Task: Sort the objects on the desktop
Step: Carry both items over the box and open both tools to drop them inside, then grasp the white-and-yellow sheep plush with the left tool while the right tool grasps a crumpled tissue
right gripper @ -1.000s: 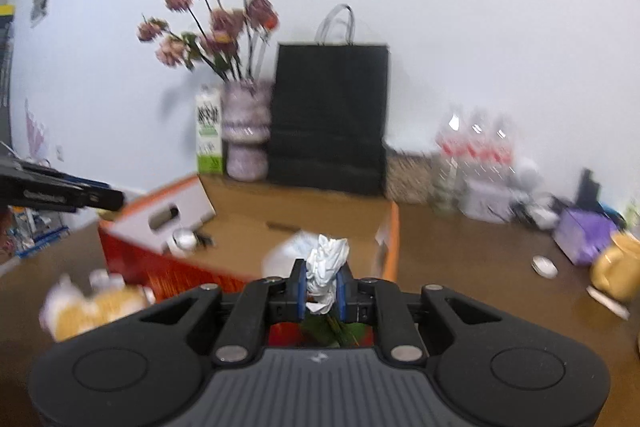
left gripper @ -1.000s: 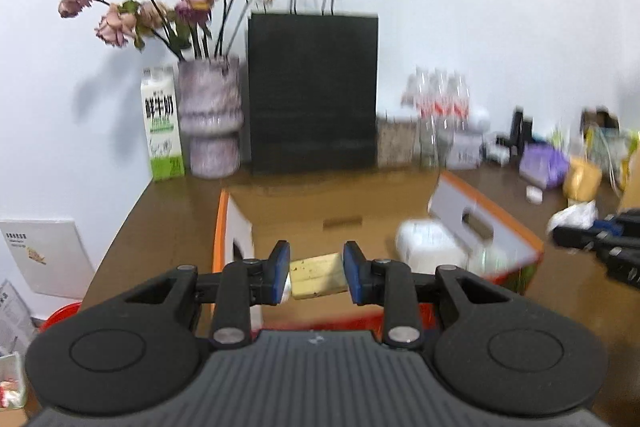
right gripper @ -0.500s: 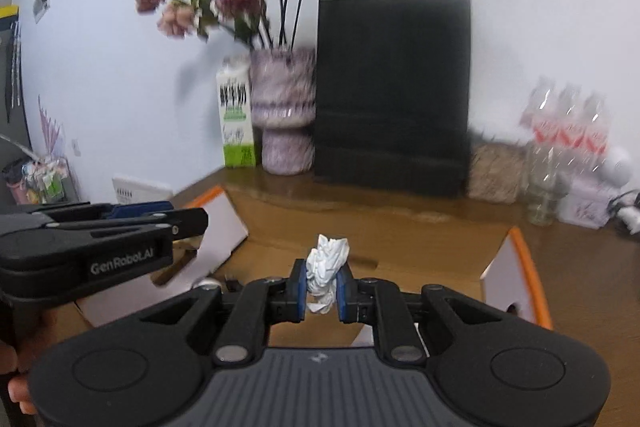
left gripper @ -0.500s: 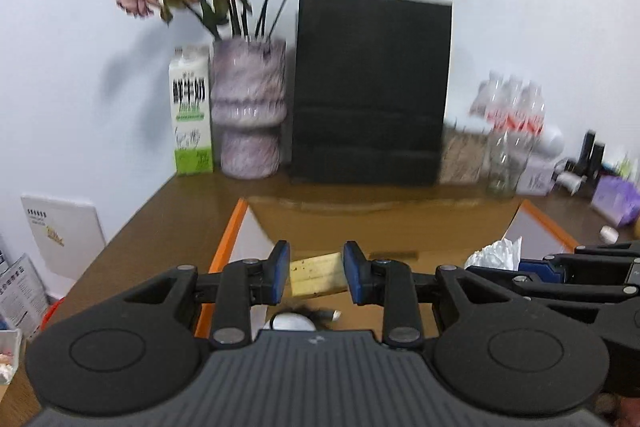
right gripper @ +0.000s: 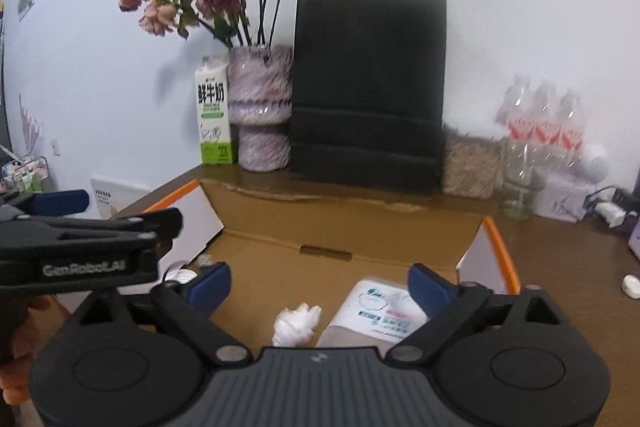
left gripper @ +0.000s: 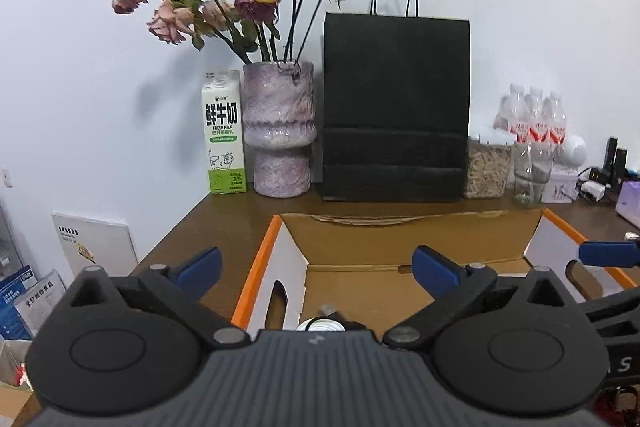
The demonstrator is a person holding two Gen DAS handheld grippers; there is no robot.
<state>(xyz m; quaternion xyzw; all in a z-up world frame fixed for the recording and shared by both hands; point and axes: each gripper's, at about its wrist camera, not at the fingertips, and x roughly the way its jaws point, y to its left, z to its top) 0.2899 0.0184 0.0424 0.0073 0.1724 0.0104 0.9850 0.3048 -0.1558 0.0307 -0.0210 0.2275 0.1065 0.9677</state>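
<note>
One open cardboard box [right gripper: 280, 227] fills the lower middle of both views. In the right wrist view it holds one crumpled paper ball [right gripper: 297, 321] at bottom centre, one white packet [right gripper: 380, 311] just right of it, and a small white round thing [right gripper: 176, 275] at lower left. Along the back wall stand one black paper bag [left gripper: 396, 107], one vase of flowers [left gripper: 279, 131], one milk carton [left gripper: 224, 139] and three water bottles [left gripper: 532, 119].

Both grippers are opening, jaws wide apart, nothing between them: the left gripper [left gripper: 318, 269] and the right gripper [right gripper: 320, 285]. Half a second ago the left clamped a tan block, now out of sight; the right pinched the paper ball, which now lies loose in the box.
</note>
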